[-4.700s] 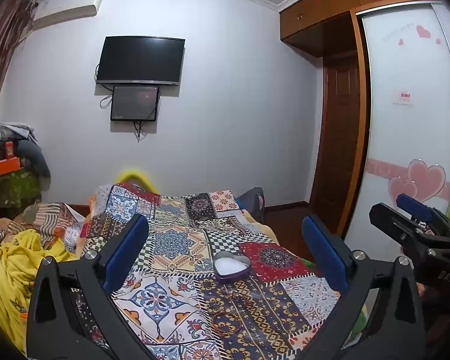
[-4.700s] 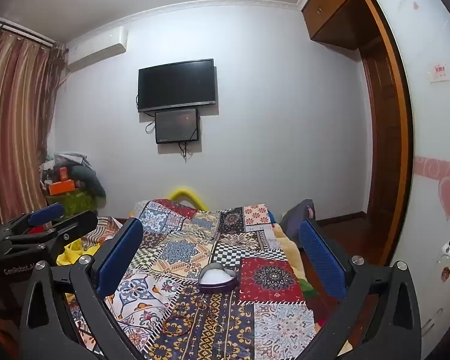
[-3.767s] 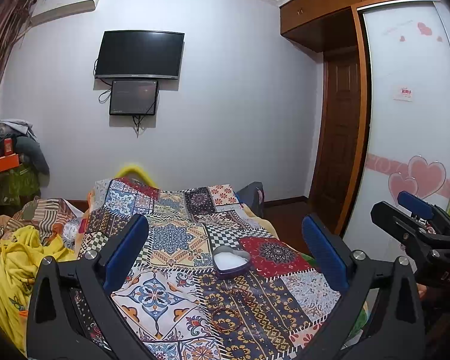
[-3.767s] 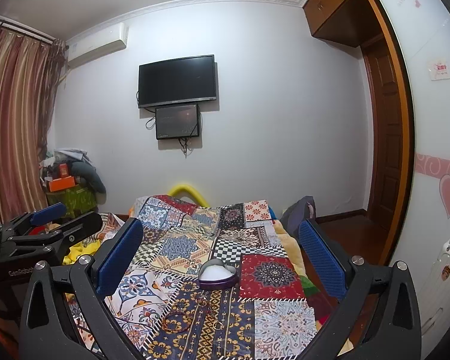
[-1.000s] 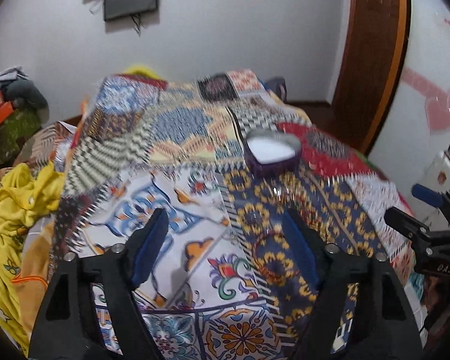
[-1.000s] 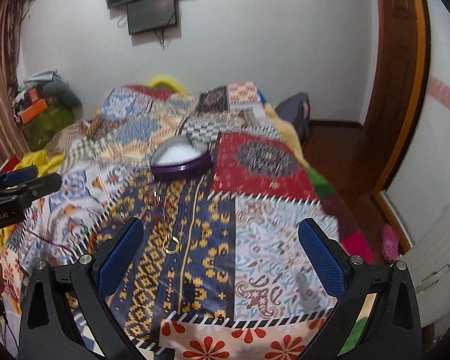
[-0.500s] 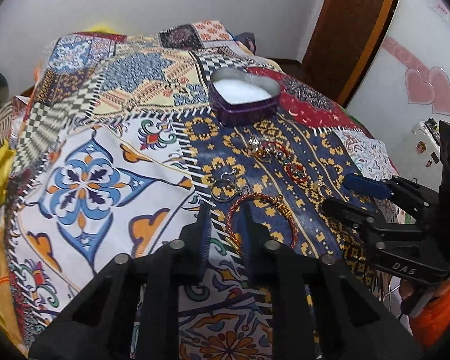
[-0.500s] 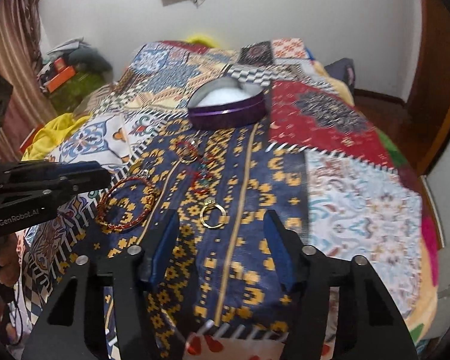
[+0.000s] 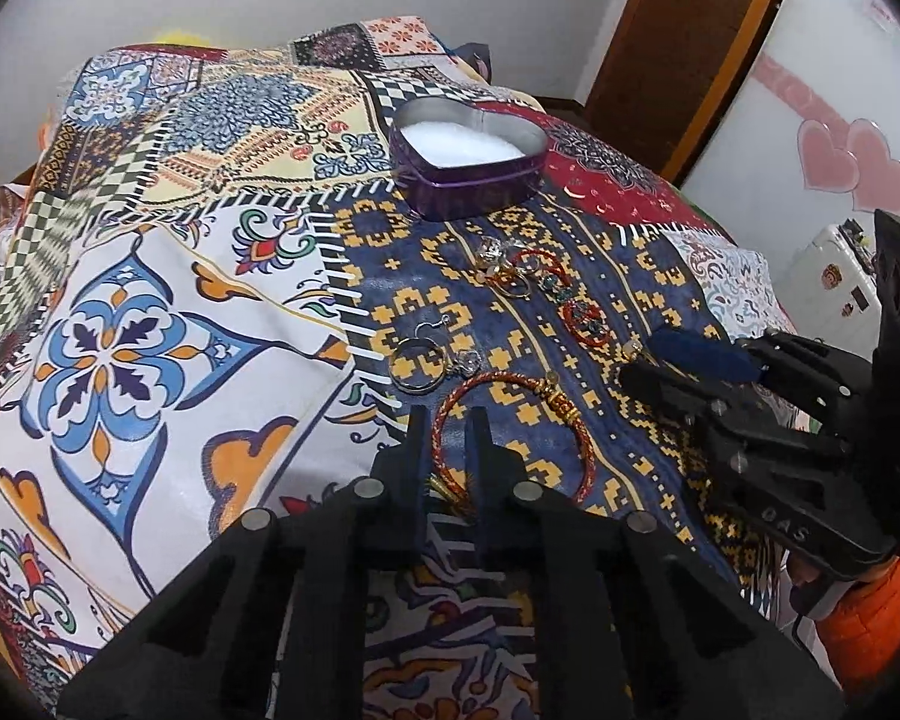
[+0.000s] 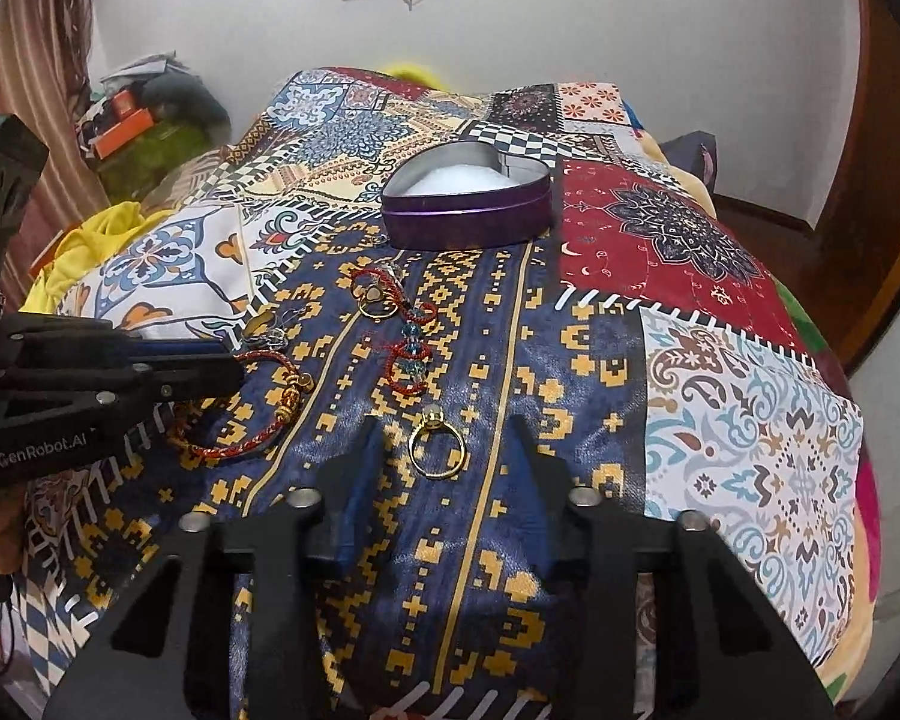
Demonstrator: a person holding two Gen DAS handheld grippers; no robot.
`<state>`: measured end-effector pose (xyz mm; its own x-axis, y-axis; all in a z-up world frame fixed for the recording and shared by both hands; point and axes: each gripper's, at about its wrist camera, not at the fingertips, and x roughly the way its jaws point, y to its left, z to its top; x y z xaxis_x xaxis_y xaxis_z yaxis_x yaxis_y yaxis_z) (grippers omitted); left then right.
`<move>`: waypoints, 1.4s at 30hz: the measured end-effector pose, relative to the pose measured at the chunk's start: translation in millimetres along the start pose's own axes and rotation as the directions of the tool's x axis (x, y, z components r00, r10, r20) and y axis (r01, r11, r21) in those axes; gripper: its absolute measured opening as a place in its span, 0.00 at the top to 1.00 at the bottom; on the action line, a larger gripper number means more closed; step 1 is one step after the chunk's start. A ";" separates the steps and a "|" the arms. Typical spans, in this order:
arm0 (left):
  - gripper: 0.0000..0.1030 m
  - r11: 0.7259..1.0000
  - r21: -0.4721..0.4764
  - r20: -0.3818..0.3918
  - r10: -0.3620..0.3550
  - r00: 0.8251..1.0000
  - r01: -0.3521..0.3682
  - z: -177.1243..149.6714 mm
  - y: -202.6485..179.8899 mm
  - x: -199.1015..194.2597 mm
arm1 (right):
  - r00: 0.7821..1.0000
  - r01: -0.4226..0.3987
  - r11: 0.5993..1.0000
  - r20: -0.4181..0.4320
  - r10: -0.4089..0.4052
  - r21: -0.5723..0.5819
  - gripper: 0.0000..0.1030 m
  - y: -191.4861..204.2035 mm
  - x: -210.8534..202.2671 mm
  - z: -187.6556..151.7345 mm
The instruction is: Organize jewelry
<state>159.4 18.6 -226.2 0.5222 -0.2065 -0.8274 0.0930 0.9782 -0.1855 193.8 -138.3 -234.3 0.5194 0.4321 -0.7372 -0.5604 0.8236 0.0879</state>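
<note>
A purple heart-shaped tin point(image 9: 471, 165) with white lining sits open on the patchwork bedspread; it also shows in the right wrist view point(image 10: 468, 204). Loose jewelry lies in front of it. My left gripper point(image 9: 448, 420) is nearly shut around the near rim of a red-and-gold braided bracelet point(image 9: 573, 420), which lies on the cloth point(image 10: 234, 450). My right gripper point(image 10: 447, 426) is partly open, its fingers either side of a gold ring point(image 10: 437, 450) on the bedspread. A hoop earring point(image 9: 417, 366), rings point(image 9: 510, 276) and a red beaded piece point(image 10: 408, 351) lie between.
The bedspread point(image 9: 150, 300) covers the whole bed and falls away at its edges. A wooden door point(image 9: 690, 48) and a wardrobe with pink hearts point(image 9: 852, 162) stand to the right. Yellow cloth and clutter point(image 10: 120, 150) lie at the left by the curtain.
Both grippers have come down from room height to the bed. The left has narrowed around the bracelet's rim. The right has narrowed and now straddles the gold ring.
</note>
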 end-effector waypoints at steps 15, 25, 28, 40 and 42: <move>0.99 0.999 -0.036 0.076 0.011 0.997 -0.008 10.5 -0.9 -34.4 | 0.999 -0.025 0.998 0.027 0.024 0.051 0.84 -4.3 -22.2 6.3; 0.99 0.999 -0.030 0.181 0.031 0.983 -0.026 33.7 -5.2 -67.1 | 0.994 -0.006 0.999 0.114 0.001 0.046 0.84 -1.5 -43.3 27.1; 0.99 0.999 -0.039 0.197 0.042 0.979 -0.035 40.9 -4.1 -69.4 | 0.991 -0.004 0.999 0.132 -0.003 0.050 0.84 -1.3 -44.1 35.5; 0.99 0.997 -0.036 0.220 0.070 0.973 -0.064 74.0 3.2 -51.0 | 0.985 -0.006 0.998 0.175 -0.005 0.062 0.84 -5.1 -33.6 58.4; 0.99 0.997 -0.038 0.225 0.067 0.972 -0.060 81.5 5.3 -47.0 | 0.984 -0.004 0.998 0.179 -0.007 0.062 0.83 -6.1 -30.6 62.9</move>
<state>204.5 35.1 -145.1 0.7045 -0.1307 -0.6976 0.0291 0.9874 -0.1555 221.9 -133.4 -170.1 0.6302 0.4850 -0.6063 -0.5217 0.8429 0.1320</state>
